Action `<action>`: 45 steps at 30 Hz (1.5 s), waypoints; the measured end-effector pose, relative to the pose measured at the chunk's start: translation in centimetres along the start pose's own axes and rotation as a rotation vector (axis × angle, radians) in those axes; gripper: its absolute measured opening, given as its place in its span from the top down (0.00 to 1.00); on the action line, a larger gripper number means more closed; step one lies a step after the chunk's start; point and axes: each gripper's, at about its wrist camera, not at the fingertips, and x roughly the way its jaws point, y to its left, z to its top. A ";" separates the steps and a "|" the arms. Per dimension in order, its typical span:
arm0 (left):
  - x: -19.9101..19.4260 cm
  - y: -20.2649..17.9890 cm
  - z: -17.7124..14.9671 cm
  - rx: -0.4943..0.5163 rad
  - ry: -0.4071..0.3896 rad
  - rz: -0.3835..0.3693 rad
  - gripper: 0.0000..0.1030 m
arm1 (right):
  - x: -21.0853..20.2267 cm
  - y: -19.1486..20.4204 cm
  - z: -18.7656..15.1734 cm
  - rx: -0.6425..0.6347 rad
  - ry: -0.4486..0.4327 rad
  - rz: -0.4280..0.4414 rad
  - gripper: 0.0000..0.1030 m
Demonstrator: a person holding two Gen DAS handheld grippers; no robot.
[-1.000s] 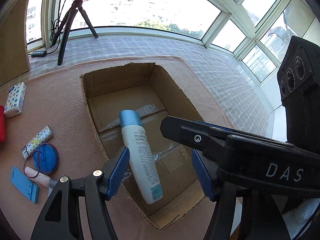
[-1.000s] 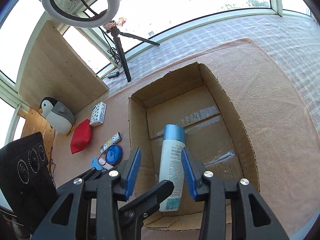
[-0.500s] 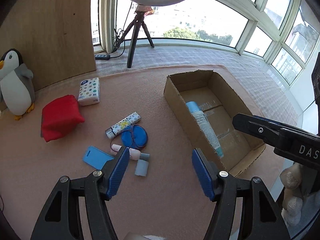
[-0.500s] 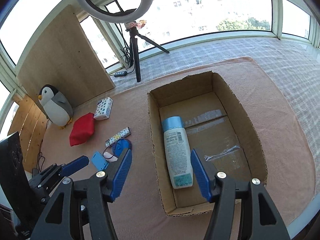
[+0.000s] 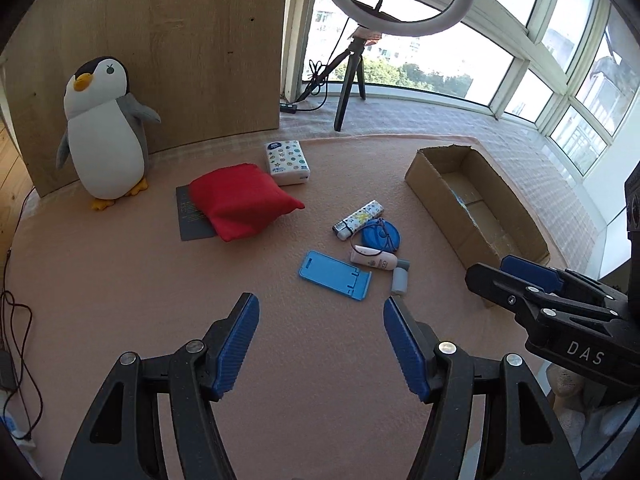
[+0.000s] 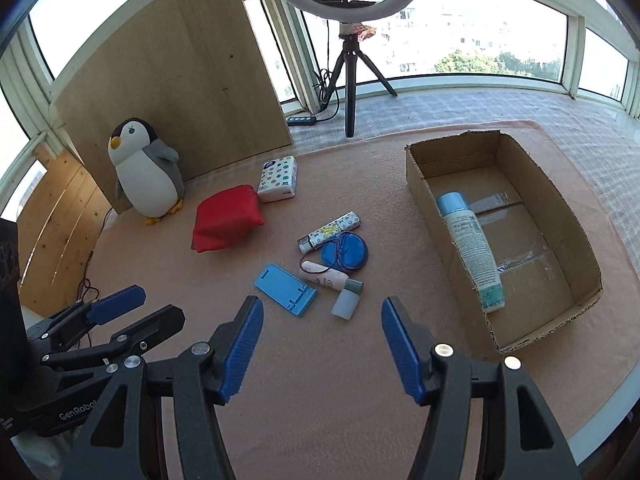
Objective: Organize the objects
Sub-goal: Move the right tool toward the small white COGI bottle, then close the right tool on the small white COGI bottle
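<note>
Right wrist view looks down on a pink-covered counter (image 6: 360, 380) beside a curved bank of windows. A wooden board (image 6: 180, 92) stands at the back, with a ring light on a tripod (image 6: 348, 60) beside it. An open cardboard box (image 6: 560, 232) sits on the right side of the counter, and a white bottle with a light-blue cap (image 6: 470, 250) lies flat inside it along the left wall, cap toward the windows. A plush penguin (image 6: 146, 170) stands upright against the board. Just beside it lies a red cushion (image 6: 224, 224), which in the left wrist view rests partly on a dark grey card (image 5: 190, 216). A patterned tissue pack (image 6: 278, 180) touches the cushion's far corner. Near the middle of the counter a loose cluster lies close together: a blue phone stand (image 6: 286, 288), a round blue case with a cord looped on it (image 6: 346, 254), a patterned tube (image 6: 330, 230), a small pink-white tube (image 6: 324, 276) and a small grey-capped bottle (image 6: 348, 300).

The right hand-held gripper (image 6: 322, 338) hovers over bare counter in front of the cluster; its blue pads have just been spreading and nothing sits between them. The left hand-held gripper (image 5: 320, 340) is likewise spread and empty, above the counter short of the phone stand. Each gripper shows at the edge of the other's view.
</note>
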 end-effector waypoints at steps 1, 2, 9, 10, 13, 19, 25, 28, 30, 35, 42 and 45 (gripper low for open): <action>-0.1 0.3 -0.1 -0.003 -0.001 0.004 0.34 | 0.3 0.4 -0.2 -0.006 0.007 0.003 0.44; 0.0 0.6 -0.1 -0.008 -0.004 0.006 0.34 | 0.6 0.7 -0.4 -0.014 0.014 0.004 0.44; 1.3 1.7 0.1 -0.056 -0.005 0.047 0.34 | 3.0 0.2 0.8 -0.025 0.080 0.051 0.44; 1.4 2.0 0.1 -0.066 -0.005 0.053 0.34 | 3.2 0.0 1.1 -0.029 0.083 0.051 0.44; 2.0 2.9 0.3 -0.107 -0.002 0.070 0.34 | 3.9 -0.7 2.1 -0.033 0.099 0.064 0.48; 3.1 4.2 0.2 -0.144 0.006 0.104 0.37 | 6.3 -1.2 3.9 -0.051 0.163 0.102 0.67; 3.8 4.9 0.1 -0.167 0.016 0.112 0.40 | 10.2 -1.6 5.9 -0.010 0.234 0.124 0.76; 4.1 5.2 0.1 -0.177 0.015 0.114 0.41 | 12.3 -1.6 7.3 -0.005 0.253 0.109 0.76; 4.3 5.4 0.1 -0.183 0.014 0.114 0.42 | 13.6 -1.2 8.2 -0.024 0.264 0.084 0.77; 4.6 6.0 0.0 -0.204 0.016 0.118 0.44 | 16.9 -0.4 10.0 -0.059 0.290 0.044 0.77; 4.8 6.8 -0.4 -0.215 0.023 0.126 0.45 | 18.3 -0.2 10.8 -0.092 0.312 0.030 0.77; 5.3 7.1 -0.6 -0.221 0.036 0.124 0.46 | 18.5 -0.2 11.2 -0.125 0.301 -0.018 0.77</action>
